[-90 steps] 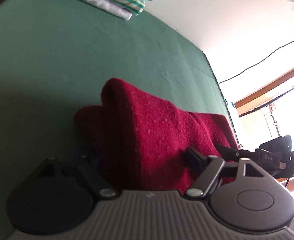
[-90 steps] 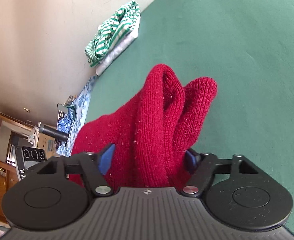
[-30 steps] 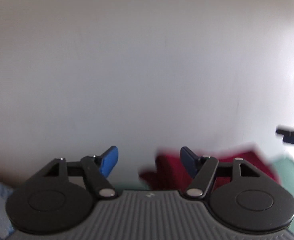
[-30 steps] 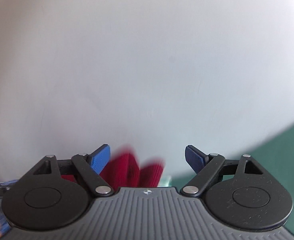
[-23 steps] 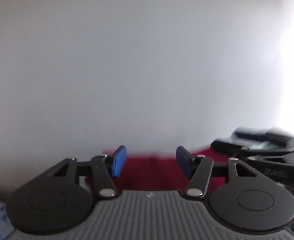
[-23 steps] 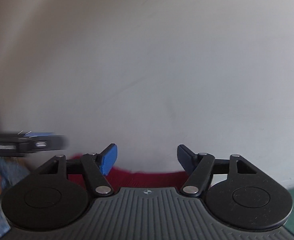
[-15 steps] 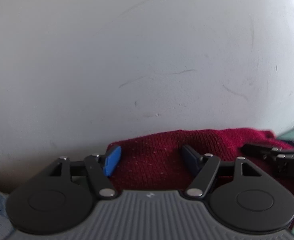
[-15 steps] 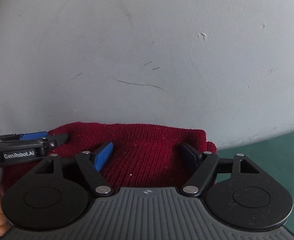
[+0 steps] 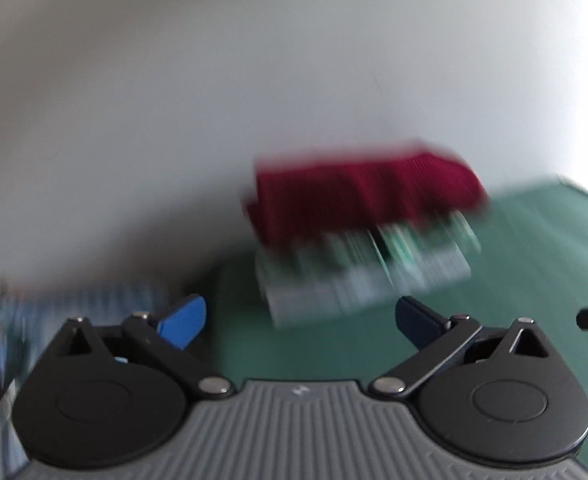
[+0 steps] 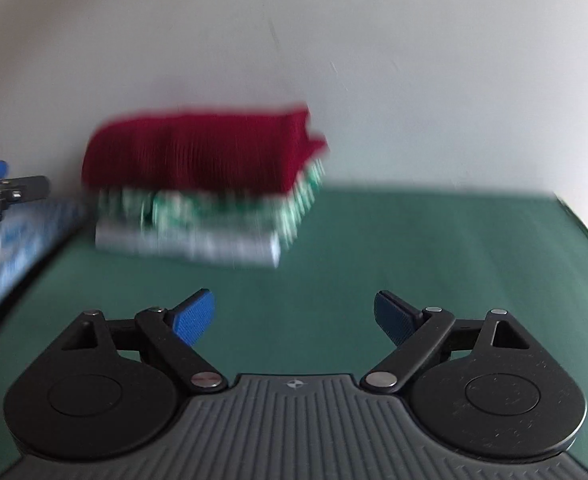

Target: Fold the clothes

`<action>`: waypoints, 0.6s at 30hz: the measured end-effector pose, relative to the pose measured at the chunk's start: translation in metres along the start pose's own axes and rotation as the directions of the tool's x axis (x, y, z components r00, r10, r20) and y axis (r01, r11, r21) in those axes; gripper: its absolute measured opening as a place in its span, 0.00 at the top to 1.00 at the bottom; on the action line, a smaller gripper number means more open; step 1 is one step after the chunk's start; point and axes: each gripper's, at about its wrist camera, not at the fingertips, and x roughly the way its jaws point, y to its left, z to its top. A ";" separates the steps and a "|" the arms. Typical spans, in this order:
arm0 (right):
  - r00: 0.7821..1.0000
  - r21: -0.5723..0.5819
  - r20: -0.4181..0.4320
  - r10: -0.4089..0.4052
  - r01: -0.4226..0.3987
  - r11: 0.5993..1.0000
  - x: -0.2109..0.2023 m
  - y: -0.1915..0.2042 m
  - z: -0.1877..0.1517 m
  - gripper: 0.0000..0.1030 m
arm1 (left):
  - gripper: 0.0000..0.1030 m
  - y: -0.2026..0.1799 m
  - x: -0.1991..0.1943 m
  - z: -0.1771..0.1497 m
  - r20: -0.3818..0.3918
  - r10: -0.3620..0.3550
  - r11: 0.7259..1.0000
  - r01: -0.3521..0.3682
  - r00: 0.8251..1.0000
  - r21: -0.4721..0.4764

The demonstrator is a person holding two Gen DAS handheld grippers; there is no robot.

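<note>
I read the red knit garment (image 10: pixel 198 152) as folded flat, ribbed and blurred, topping a stack on a green-and-white striped piece (image 10: pixel 222 206) and a pale grey one (image 10: pixel 186 246), ahead and left of my right tool (image 10: pixel 294 316). The stack sits on the green tabletop (image 10: pixel 433 248) against the wall. Both tools, left (image 9: pixel 299 322) included, have jaws opening wide, nothing between them.

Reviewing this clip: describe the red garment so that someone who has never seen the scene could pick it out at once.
Look at the green table where it meets the pale wall; a stack of folded clothes sits there. The red sweater is the top layer, lying on a green-and-white striped garment and a pale grey one. It is the only plain dark red knit, and the thickest layer.
</note>
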 end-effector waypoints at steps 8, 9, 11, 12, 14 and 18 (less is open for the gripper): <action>0.982 0.044 -0.178 -0.062 0.071 0.996 -0.119 0.002 -0.097 0.09 | 0.01 -0.113 -0.069 -0.070 -0.236 -0.008 0.999 -0.001 0.972 -0.039; 0.982 0.040 -0.179 -0.063 0.071 0.997 -0.127 -0.001 -0.099 0.09 | 0.01 -0.121 -0.071 -0.066 -0.234 -0.007 1.000 0.004 0.972 -0.013; 0.981 0.033 -0.182 -0.063 0.070 0.997 -0.144 -0.007 -0.103 0.09 | 0.01 -0.128 -0.082 -0.052 -0.203 0.026 1.000 -0.024 0.979 0.013; 0.985 0.037 -0.165 -0.058 0.065 0.997 -0.151 -0.012 -0.098 0.09 | 0.01 -0.127 -0.089 -0.042 -0.185 0.025 1.000 -0.026 0.982 -0.002; 0.990 0.047 -0.129 -0.052 0.058 0.997 -0.167 -0.018 -0.089 0.09 | 0.01 -0.125 -0.103 -0.026 -0.150 0.034 0.997 -0.043 0.988 -0.057; 0.992 0.054 -0.117 -0.039 0.046 0.997 -0.196 -0.026 -0.078 0.09 | 0.00 -0.134 -0.126 -0.010 -0.137 0.130 0.984 -0.144 0.982 -0.102</action>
